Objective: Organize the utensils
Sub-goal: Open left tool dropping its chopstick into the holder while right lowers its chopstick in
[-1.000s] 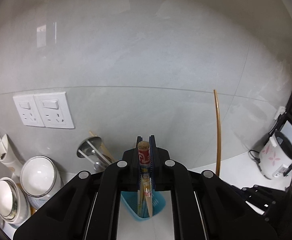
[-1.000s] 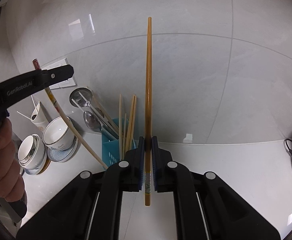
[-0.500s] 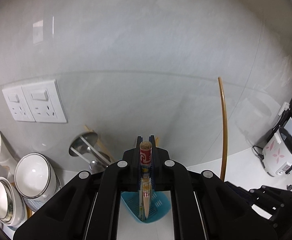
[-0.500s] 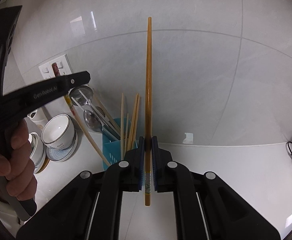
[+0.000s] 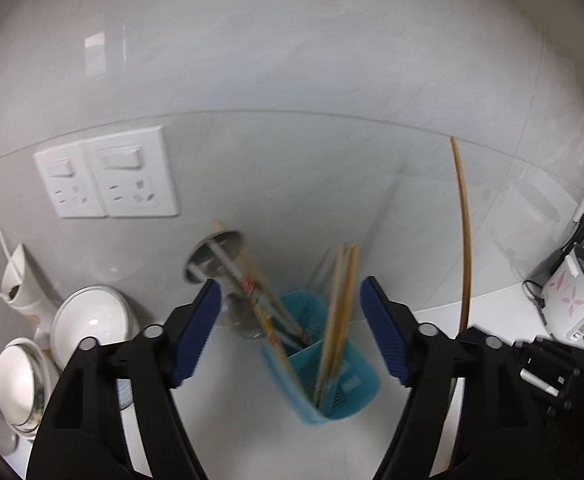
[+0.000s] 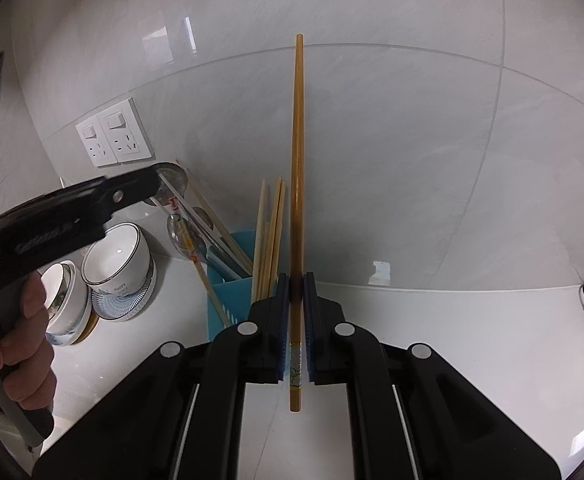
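Between the blue pads of the left gripper [image 5: 289, 330], spread wide and holding nothing, showing the blue utensil holder [image 5: 334, 380] standing on the white counter [image 5: 251, 432], directly below and ahead of the gap. Inside that holder, leaning left from one compartment, a printed chopstick [image 5: 265, 322] blurred together with a metal ladle [image 5: 215, 254] and other handles; leaning nearly upright from the neighbouring compartment, a bundle of plain wooden chopsticks [image 5: 340, 312]. Touching neither pad, all of these.

Off to the right of the holder, in the left wrist view, rising as a thin brown line, the long wooden chopstick [image 6: 298, 200]. Clamping it upright near its lower, decorated end, the right gripper [image 6: 296, 316], fingers pressed closed on the shaft, short tail poking out beneath. Sitting just left of that gripper's fingertips and partly hidden behind them, the blue holder.

Resting left of the holder, tilted white bowls [image 6: 117, 256] stacked on the counter. Gripping the left tool's handle at the frame's edge, a hand [image 6: 15, 344]. Hanging on the tiled wall above, twin wall sockets [image 5: 107, 178]; sitting far right, a white rice cooker [image 5: 572, 300].
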### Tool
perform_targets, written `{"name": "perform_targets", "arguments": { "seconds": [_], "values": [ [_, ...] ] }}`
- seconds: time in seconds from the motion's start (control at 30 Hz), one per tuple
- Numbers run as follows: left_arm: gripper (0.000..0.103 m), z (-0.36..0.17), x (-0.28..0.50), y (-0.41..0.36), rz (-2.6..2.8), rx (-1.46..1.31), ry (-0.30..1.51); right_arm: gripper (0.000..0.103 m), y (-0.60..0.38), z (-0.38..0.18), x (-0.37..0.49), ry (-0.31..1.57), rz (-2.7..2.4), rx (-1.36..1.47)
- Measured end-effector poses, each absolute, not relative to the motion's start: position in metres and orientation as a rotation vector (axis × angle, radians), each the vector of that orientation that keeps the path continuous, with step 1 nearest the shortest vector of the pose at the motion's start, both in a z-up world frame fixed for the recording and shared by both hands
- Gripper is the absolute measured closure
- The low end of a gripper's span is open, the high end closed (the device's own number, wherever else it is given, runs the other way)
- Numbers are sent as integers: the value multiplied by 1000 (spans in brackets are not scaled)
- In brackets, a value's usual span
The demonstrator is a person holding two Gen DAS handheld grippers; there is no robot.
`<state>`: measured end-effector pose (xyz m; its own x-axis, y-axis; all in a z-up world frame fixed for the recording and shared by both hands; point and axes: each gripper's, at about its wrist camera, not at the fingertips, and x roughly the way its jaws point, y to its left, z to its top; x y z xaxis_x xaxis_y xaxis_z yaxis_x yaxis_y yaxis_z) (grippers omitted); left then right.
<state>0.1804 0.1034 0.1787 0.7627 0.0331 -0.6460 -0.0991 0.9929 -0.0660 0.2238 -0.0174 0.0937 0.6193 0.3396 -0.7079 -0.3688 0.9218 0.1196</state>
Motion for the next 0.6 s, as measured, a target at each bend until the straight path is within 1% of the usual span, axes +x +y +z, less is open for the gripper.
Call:
{"name": "perform_targets", "arguments": {
  "seconds": [0.03,0.1,0.2,0.6],
  "values": [
    [17,177,177,107,77,-104,706,97,-17,93,223,802,412,-36],
    [14,174,172,114,90,-108,716,97,-15,92,224,793,424,-31],
    [7,167,164,122,114,-105,732,97,-11,89,226,784,442,-20],
    [6,134,152,148,163,-132,822,97,21,67,243,776,502,-5]
  ]
}}
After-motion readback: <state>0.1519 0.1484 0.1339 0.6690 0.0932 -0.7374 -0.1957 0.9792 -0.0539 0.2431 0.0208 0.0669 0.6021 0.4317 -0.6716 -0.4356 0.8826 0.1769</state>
